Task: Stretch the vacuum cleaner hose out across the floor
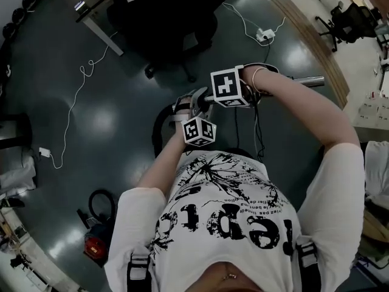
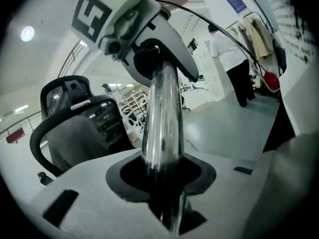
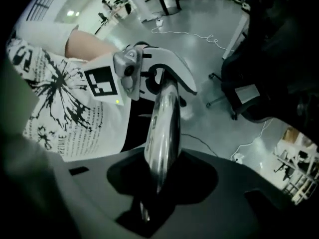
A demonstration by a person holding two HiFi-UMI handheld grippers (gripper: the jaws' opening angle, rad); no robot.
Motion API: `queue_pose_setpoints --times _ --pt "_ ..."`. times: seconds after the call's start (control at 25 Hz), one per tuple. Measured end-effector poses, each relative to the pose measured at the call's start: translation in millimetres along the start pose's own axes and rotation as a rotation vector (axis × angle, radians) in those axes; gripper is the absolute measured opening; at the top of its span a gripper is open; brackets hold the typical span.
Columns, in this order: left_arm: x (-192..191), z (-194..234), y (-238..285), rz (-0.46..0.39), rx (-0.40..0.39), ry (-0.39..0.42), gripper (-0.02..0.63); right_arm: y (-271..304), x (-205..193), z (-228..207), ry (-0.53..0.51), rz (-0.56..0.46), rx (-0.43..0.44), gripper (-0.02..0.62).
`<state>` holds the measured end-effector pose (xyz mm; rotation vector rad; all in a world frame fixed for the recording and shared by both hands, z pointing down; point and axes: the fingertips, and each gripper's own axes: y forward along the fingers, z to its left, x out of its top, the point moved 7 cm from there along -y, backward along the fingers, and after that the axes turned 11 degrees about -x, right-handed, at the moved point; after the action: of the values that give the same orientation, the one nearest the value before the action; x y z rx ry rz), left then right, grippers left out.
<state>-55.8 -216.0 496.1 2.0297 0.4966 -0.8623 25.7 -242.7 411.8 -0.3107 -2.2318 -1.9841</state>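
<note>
Chrome tube (image 2: 160,118) of the vacuum cleaner is clamped in the left claw (image 2: 167,188) and the right claw (image 3: 154,183) at once. In the left gripper view the tube sits in the dark notch between the jaws. They are closed only part-way, as far as the metal lets them, and grip it on both sides. From there the tube runs up the middle of the frame to the grey body of the right claw at the top. The right gripper view mirrors this. Its jaws are likewise closed onto the tube, which leads up to the left claw in the upper middle, in front of a white printed T-shirt (image 3: 55,98).

In the head view the two claws sit close together at the centre of the frame. The left cube (image 1: 199,131) is just below and left of the right cube (image 1: 230,87). A bare end of the tube pokes out to the right past the right hand (image 1: 255,78).

A black arc just left of the left cube looks like the hose (image 1: 155,132), though it is dark against the dark grey floor (image 1: 36,90) and hard to follow. The red and black vacuum cleaner body (image 1: 96,245) stands on the floor at lower left, well apart from the claws.

A black office chair (image 1: 176,29) is at top centre. A white cable (image 1: 73,102) trails down the left side, and a white power strip (image 1: 264,36) lies at upper right.
</note>
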Motion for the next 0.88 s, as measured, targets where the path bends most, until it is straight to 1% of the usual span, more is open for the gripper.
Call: queue_pose_setpoints --times 0.16,0.24,0.32,0.36,0.4,0.6,0.72,0.8,0.84,0.88 --pt "37.1 11.4 26.8 0.021 0.142 0.169 0.135 5.4 -34.9 -20.8 0.137 -0.071 0.218 0.126" --pt "53.9 12.9 42.5 0.043 0.176 0.220 0.135 6.8 -54.4 -26.9 0.181 -0.106 0.315 0.129" --pt "69.0 10.9 61.0 0.060 0.156 0.232 0.128 10.8 -76.7 -34.8 0.193 -0.115 0.369 0.129" --pt "76.5 9.2 71.9 0.073 0.131 0.227 0.101 13.7 -88.7 -39.9 0.187 -0.114 0.381 0.129" --pt "84.0 7.6 84.1 0.089 0.105 0.216 0.096 16.7 -101.0 -45.1 0.174 -0.112 0.382 0.129" --pt "133.0 -9.4 151.4 0.210 -0.011 0.099 0.064 34.8 -178.0 -65.3 0.061 -0.111 0.311 0.130" --pt "169.3 -16.0 181.9 0.285 -0.081 0.043 0.054 41.5 -225.9 -74.6 -0.003 -0.147 0.246 0.130" --pt "184.9 -20.2 199.7 0.323 -0.131 0.022 0.049 43.1 -250.3 -79.6 -0.037 -0.187 0.166 0.132" --pt "190.2 -23.4 210.1 0.337 -0.156 0.012 0.046 43.2 -261.4 -81.8 -0.063 -0.207 0.103 0.139" --pt "194.9 -27.1 221.0 0.350 -0.182 0.000 0.044 42.9 -271.7 -83.4 -0.106 -0.230 0.023 0.146"
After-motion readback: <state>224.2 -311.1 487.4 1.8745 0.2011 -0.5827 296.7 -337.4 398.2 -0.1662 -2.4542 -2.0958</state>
